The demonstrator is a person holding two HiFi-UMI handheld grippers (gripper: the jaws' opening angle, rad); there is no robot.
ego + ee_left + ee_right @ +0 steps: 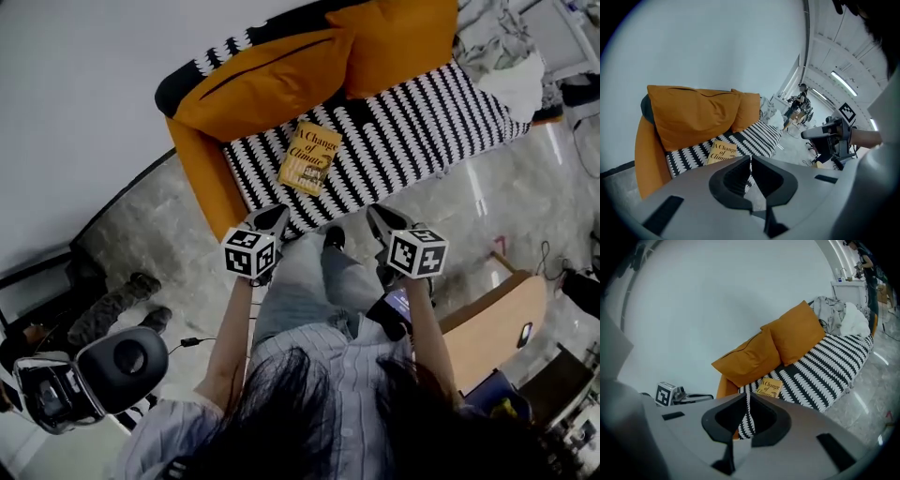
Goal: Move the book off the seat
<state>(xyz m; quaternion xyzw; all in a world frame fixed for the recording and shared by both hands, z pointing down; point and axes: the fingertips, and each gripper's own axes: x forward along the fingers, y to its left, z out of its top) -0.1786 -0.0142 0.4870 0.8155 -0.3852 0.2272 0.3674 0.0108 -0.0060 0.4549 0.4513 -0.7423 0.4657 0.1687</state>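
Observation:
A yellow book [308, 157] lies flat on the black-and-white striped seat [412, 127] of a sofa, just in front of an orange cushion [267, 82]. The book [721, 153] also shows beyond the jaws in the left gripper view, and the book [769, 388] in the right gripper view. My left gripper [277, 217] hangs shut and empty short of the seat's front edge, below the book. To its right my right gripper [379, 219] is shut too, holding nothing. Both are well clear of the book.
A second orange cushion [398, 37] leans at the back right, with crumpled grey and white cloth [506, 56] at the sofa's far end. The orange armrest [199, 176] stands left of the book. A wooden table [492, 328] and a headset [89, 375] sit on the marble floor.

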